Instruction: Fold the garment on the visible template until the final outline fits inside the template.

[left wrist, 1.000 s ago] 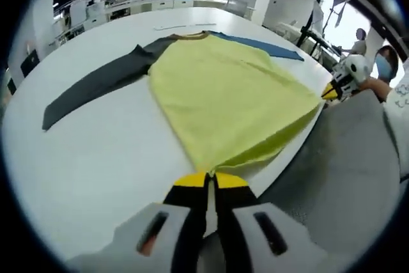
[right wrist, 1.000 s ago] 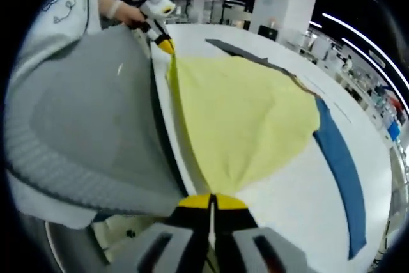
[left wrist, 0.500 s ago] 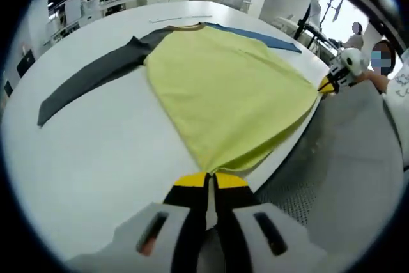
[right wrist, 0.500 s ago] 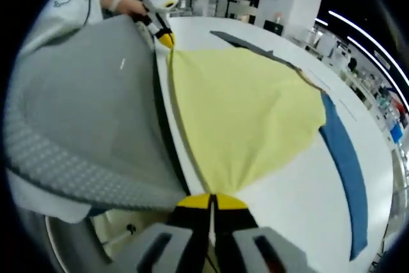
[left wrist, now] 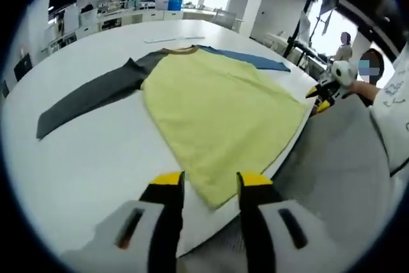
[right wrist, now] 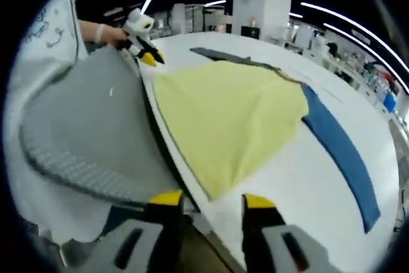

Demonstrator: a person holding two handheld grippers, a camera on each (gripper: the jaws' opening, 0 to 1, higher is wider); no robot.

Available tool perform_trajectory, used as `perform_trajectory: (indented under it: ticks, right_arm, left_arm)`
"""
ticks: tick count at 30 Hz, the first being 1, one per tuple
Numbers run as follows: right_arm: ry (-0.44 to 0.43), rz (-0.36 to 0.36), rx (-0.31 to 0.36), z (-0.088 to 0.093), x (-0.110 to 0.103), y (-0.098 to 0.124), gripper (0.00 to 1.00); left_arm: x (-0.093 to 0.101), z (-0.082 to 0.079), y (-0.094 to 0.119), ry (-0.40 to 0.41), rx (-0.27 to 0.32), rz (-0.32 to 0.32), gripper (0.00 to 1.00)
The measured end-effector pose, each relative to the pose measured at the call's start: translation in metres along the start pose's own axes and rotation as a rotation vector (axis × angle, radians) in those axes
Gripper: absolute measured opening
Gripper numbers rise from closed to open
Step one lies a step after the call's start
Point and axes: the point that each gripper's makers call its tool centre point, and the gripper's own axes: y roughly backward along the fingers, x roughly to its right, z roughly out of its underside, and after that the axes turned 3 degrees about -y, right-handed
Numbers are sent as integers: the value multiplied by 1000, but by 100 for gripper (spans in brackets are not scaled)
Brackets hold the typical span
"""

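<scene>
Garment: a yellow-bodied cloth shirt [left wrist: 217,116] with one dark grey long sleeve [left wrist: 89,97] and one blue long sleeve [right wrist: 339,148] lies spread flat on the round white desk [left wrist: 83,171], its hem at the near edge.
Left tongs [left wrist: 208,183]: the yellow-tipped jaws stand well apart, holding nothing, with the hem corner lying loose between and just ahead of them.
Right tongs [right wrist: 208,201]: parted wide as well, empty, the other hem corner just beyond at 12 o'clock.
Sleeves: in the left gripper view the grey one runs out toward 9 o'clock (flat, unfolded); the blue one reaches away at 1 o'clock.
Person: grey clothing [right wrist: 89,132] presses against the desk edge.
</scene>
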Motion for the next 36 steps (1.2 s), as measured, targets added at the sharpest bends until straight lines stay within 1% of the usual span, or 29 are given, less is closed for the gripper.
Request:
perform_trajectory:
  ticks: [1,2,3,4,6,7,9,11,13,14,15,17,19,20,22,25,26,27,28,31,32,36]
  right_arm:
    - [-17,3,17,-3,2,2,44]
    - [-28,11,34,-6,6,4,48]
    - [-64,33,57,-9,14,8,55]
    - [-74,42,61,-10,17,9,59]
    - [-112,83,98,-17,29,13,69]
    - [-131,94,131,-23,35,15,73]
    - [-182,108,155,-26,44,19,83]
    - [-203,130,178,-31,56,23,89]
    - [-227,161,205,-36,72,26,98]
    - [-249,186,209,-36,83,28,100]
    - [-252,185,217,-39,88,29,100]
    - [-321,223,231,-41,107,32,100]
    - [-336,247,263,-49,122,37,100]
    - [-344,264,285,-51,132,40,100]
    - [-357,281,303,-53,142,45,100]
    - [-386,306,310,-51,160,49,100]
    - [-397,322,314,-48,165,49,100]
    - [-418,357,315,-44,176,51,100]
    - [-426,368,320,-42,182,52,100]
    - [-515,403,366,-36,200,57,100]
    - [-529,409,373,-34,203,58,99]
    - [-538,429,355,-22,213,63,96]
  left_arm:
    - [-2,-1,0,0,8,-4,44]
    - [-3,-6,1,6,36,-4,49]
    - [-4,-11,1,21,63,-9,54]
    - [-5,-16,2,42,85,-8,60]
    - [-5,-23,3,50,104,-18,66]
    - [-5,-28,4,41,117,-24,70]
    - [-6,-33,4,44,134,-31,78]
    - [-11,-36,3,46,147,-50,86]
    - [-14,-39,4,48,165,-57,91]
    - [-14,-42,4,60,181,-57,93]
    - [-14,-44,4,74,184,-52,95]
    - [-14,-50,3,81,199,-41,99]
    - [-13,-55,4,75,208,-25,99]
    - [-13,-57,3,75,206,-22,99]
    - [-16,-61,2,61,211,-27,99]
    - [-16,-68,0,89,243,-23,99]
    - [-16,-69,0,90,250,-24,99]
    - [-17,-69,-1,89,252,-27,99]
    - [-17,-69,-1,84,253,-31,99]
    - [-17,-69,-3,88,251,-27,99]
    - [-17,-68,-3,88,249,-27,99]
    - [-16,-68,-1,72,237,-29,99]
